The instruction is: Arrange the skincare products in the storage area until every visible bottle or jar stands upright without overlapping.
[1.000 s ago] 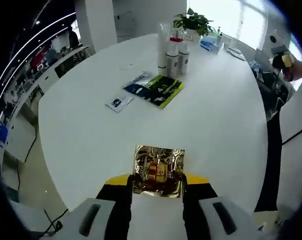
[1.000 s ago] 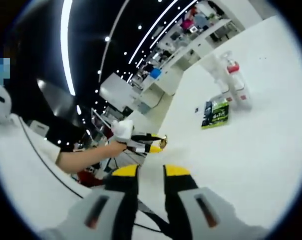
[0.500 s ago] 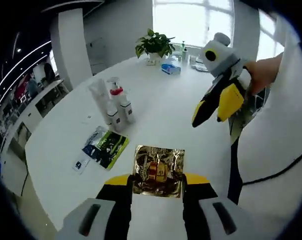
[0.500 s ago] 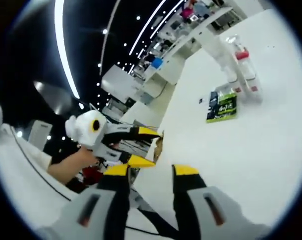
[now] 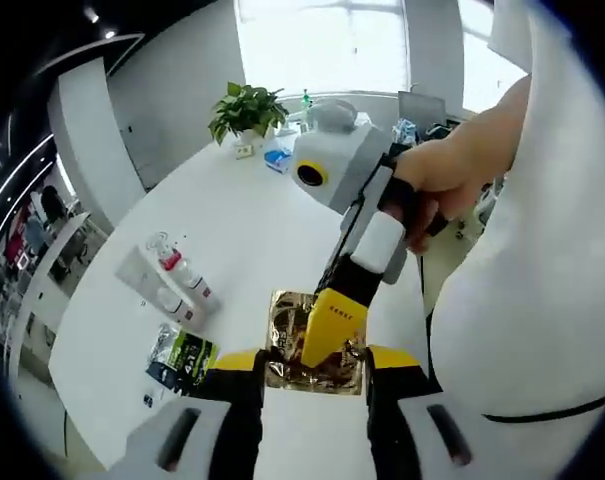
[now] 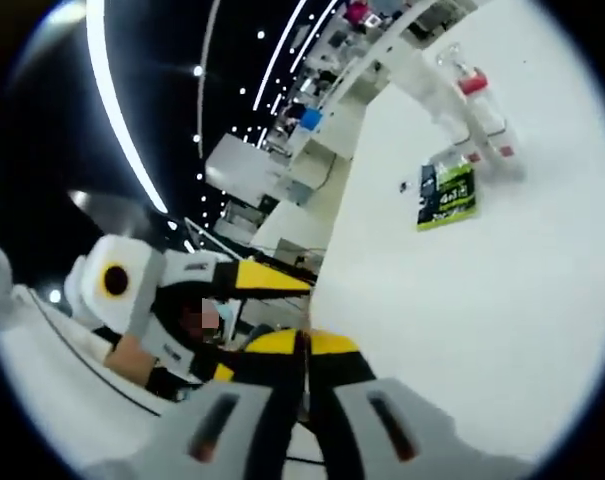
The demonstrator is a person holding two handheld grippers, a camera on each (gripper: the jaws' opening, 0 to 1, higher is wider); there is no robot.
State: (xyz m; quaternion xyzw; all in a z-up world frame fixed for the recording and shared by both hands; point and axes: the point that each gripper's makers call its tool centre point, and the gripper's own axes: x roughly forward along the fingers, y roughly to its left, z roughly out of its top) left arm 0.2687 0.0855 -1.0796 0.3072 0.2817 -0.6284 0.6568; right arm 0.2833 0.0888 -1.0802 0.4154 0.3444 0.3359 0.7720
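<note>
Left gripper (image 5: 315,362), seen in the left gripper view, rose from the bottom edge with its yellow-tipped jaws clamped on the two sides of a gold foil sachet (image 5: 290,322). Most of that sachet's face was hidden behind the right gripper (image 5: 334,325), which came in from above, held in a person's hand (image 5: 444,185), with its yellow tip pressed against the foil. Print on the sachet was too small to read.

In the right gripper view, the right gripper's (image 6: 304,352) jaws stood almost together, and a thin sliver showed between them; whether they actually pinched the sachet could not be told. The left gripper (image 6: 244,283) entered that view from the left.

Well apart from both grippers, on the white table (image 5: 242,235), a cluster of skincare bottles (image 5: 172,280) stood together, one with a red cap. Just beside them lay a green and black packet (image 5: 188,353). Their labels were blurred. A potted plant (image 5: 244,108) sat at the table's far edge.
</note>
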